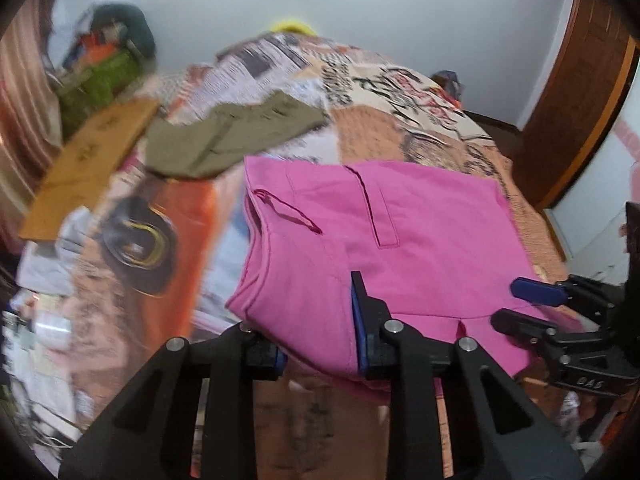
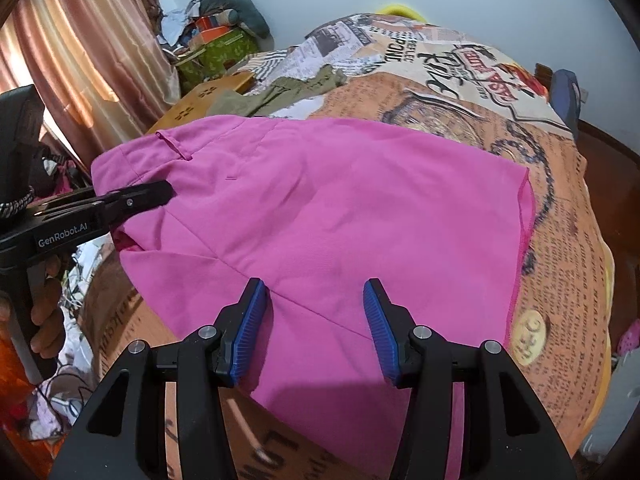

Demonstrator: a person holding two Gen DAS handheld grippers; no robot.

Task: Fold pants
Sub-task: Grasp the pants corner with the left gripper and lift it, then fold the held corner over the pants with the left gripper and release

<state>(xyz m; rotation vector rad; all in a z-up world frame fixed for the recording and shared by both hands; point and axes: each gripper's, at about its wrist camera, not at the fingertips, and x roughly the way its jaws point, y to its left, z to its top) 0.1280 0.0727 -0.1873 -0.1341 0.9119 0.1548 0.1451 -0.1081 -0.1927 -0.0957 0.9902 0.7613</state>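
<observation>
Across frame centre: newsprint-patterned orange bedspread (image 2: 560,184) lying under bright pink fabric pants (image 2: 320,216) | upper left: striped curtains (image 2: 76,52) hanging | left gripper (image 1: 320,344), reading "GenRobot.AI", clamping pants | right gripper (image 2: 316,320) standing part-open over them

"GenRobot.AI" stands on the left tool (image 2: 160,194); "Rice" is printed on the bedspread (image 2: 440,76).

Both views are evenly lit and bright enough to read colour. In the right wrist view daylight glows through the curtain (image 2: 60,60) at upper left, with mild glare there. A soft shadow falls on the pink pants (image 2: 320,208) below the right gripper (image 2: 316,332). The left wrist view is motion-blurred, worst at left. Fisheye bending and dark vignetting affect all corners.
</observation>
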